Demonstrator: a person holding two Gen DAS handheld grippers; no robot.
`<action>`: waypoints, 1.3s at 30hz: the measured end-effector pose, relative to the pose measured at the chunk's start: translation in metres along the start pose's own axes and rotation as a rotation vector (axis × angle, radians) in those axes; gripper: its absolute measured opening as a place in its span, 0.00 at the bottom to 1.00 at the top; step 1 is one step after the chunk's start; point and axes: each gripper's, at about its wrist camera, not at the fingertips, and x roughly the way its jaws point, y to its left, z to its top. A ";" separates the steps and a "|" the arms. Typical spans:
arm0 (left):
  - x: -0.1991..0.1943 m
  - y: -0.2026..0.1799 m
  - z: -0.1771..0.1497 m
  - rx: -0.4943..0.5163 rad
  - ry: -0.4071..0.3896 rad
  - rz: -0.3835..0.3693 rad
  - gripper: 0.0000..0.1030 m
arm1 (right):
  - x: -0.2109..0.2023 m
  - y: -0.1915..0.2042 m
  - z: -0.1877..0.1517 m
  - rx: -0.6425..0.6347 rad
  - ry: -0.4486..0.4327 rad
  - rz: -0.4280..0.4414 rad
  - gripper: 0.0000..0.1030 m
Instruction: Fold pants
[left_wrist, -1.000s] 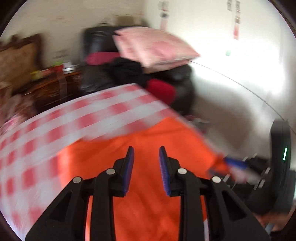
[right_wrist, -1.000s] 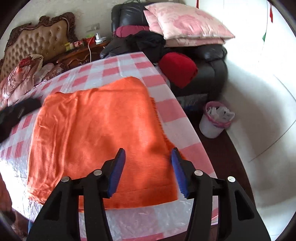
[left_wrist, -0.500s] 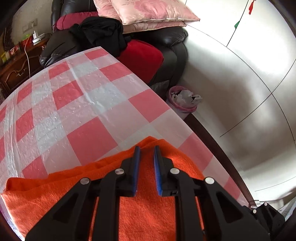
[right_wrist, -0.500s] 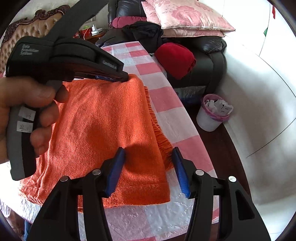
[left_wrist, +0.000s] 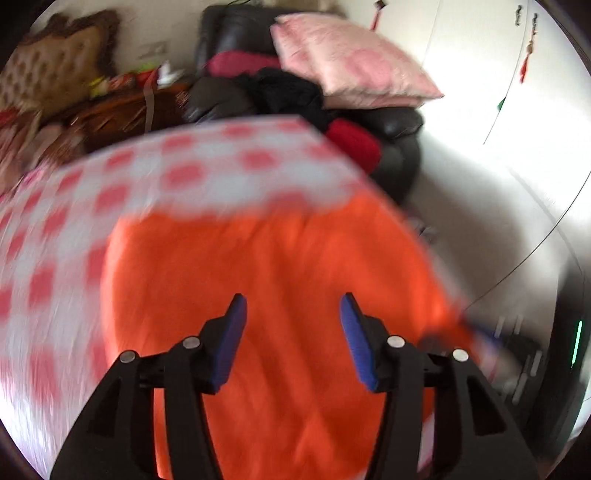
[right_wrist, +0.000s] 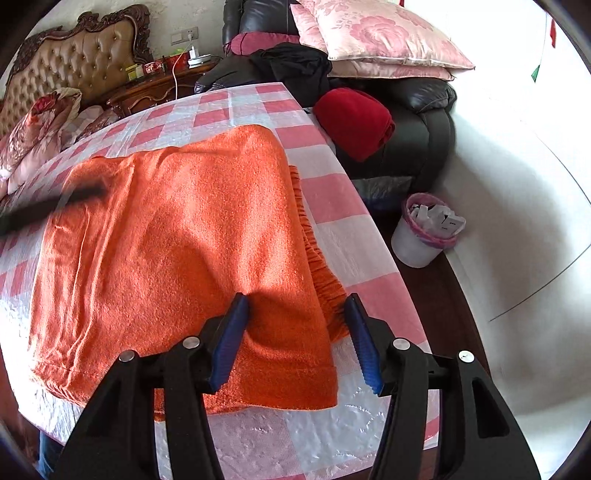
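The orange pants (right_wrist: 177, 236) lie folded flat on the red-and-white checked table (right_wrist: 351, 225), with the elastic waistband edge at the right side. My right gripper (right_wrist: 295, 317) is open and empty, low over the near right part of the pants. My left gripper (left_wrist: 291, 314) is open and empty above the pants (left_wrist: 277, 288); that view is blurred by motion. The left gripper also shows as a dark blurred streak at the left of the right wrist view (right_wrist: 48, 206).
A black leather sofa (right_wrist: 417, 122) with pink pillows (right_wrist: 373, 37), a red cushion (right_wrist: 351, 118) and dark clothes stands behind the table. A white bin (right_wrist: 424, 232) stands on the floor right of the table. A tufted headboard (right_wrist: 74, 62) is at back left.
My left gripper was shut on the far edge of the pants half a second ago; it has let go, opened wide and pulled back. The right gripper has stayed open in place.
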 end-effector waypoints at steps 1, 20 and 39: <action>-0.002 0.008 -0.016 -0.020 0.027 0.024 0.51 | 0.000 -0.001 0.000 0.001 0.003 0.002 0.55; -0.169 -0.026 -0.095 -0.082 -0.104 0.096 0.93 | -0.168 0.008 -0.057 -0.008 -0.186 -0.068 0.74; -0.186 -0.027 -0.093 -0.124 -0.154 0.077 0.98 | -0.201 0.017 -0.062 -0.022 -0.224 -0.081 0.75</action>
